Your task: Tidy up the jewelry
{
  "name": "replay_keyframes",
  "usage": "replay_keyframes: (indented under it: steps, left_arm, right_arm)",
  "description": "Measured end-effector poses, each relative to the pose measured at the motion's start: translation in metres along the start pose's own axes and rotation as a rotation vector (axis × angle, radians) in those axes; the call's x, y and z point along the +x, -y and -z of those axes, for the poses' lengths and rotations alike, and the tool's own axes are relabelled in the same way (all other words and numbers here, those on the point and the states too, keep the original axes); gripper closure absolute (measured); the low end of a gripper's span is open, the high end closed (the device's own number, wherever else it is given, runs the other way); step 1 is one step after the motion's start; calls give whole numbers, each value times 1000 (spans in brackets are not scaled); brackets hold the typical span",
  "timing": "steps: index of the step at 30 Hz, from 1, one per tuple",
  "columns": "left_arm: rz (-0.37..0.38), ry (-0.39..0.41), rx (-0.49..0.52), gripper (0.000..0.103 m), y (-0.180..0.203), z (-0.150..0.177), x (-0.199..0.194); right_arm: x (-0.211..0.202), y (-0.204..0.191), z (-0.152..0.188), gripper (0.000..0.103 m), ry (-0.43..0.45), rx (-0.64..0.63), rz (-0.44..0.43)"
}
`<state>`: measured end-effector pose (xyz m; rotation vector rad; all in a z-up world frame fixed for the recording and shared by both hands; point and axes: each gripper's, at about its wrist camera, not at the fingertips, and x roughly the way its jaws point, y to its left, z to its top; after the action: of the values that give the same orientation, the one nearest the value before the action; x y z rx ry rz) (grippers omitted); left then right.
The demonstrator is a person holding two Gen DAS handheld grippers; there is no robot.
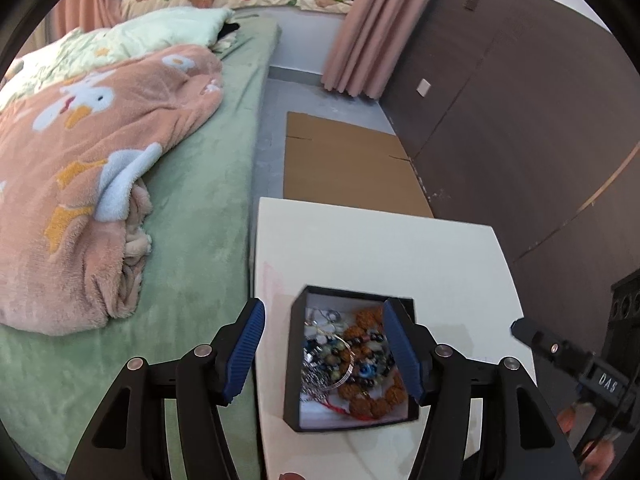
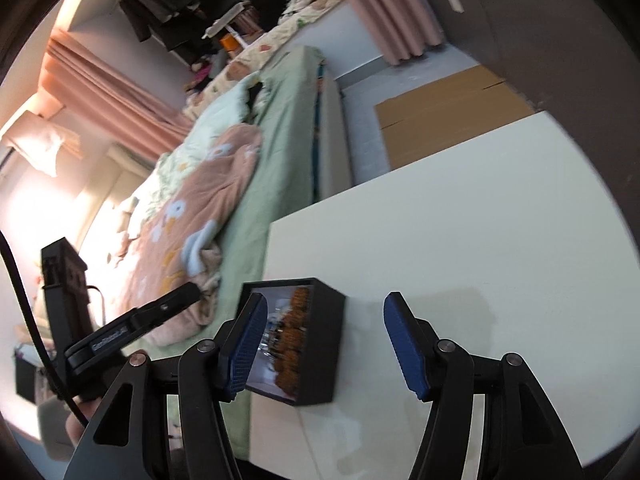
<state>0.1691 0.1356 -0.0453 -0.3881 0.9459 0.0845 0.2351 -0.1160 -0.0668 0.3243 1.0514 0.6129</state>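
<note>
A small black jewelry box (image 1: 298, 364) with a white lining stands on the white table (image 1: 400, 256) near its left edge. It holds a tangle of jewelry (image 1: 352, 360): brown bead bracelets, silver chains, dark beads. My left gripper (image 1: 324, 352) is open and empty, hovering over the box. In the right wrist view the box (image 2: 320, 340) lies between the fingers, close to the left one. My right gripper (image 2: 324, 348) is open and empty. The other gripper shows at each view's edge (image 1: 560, 356) (image 2: 132, 328).
A bed with a green sheet (image 1: 200, 220) and a pink blanket (image 1: 80, 184) adjoins the table's left side. Flat cardboard (image 1: 348, 164) lies on the floor beyond the table. A dark wall panel (image 1: 520, 120) runs along the right. Pink curtains (image 1: 380, 20) hang at the back.
</note>
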Motion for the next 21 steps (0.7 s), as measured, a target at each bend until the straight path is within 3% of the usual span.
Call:
replay_keyframes:
  steps: [8,12,14,21]
  left_arm:
    - [35,21,83,41,32,26,-23]
    - [34,25,109,41,45,40,-34]
    - [45,24,127,41,54,48,-41]
    - [50,86,221,41,79,75,-67]
  right_arm:
    - [-56,-8,14,42,33,-72,116]
    - [-84,-7,21,42,75,-86,137]
    - [-97,-2,28,36,100,-56,143]
    - [-130,0,53,32,164,-73,181]
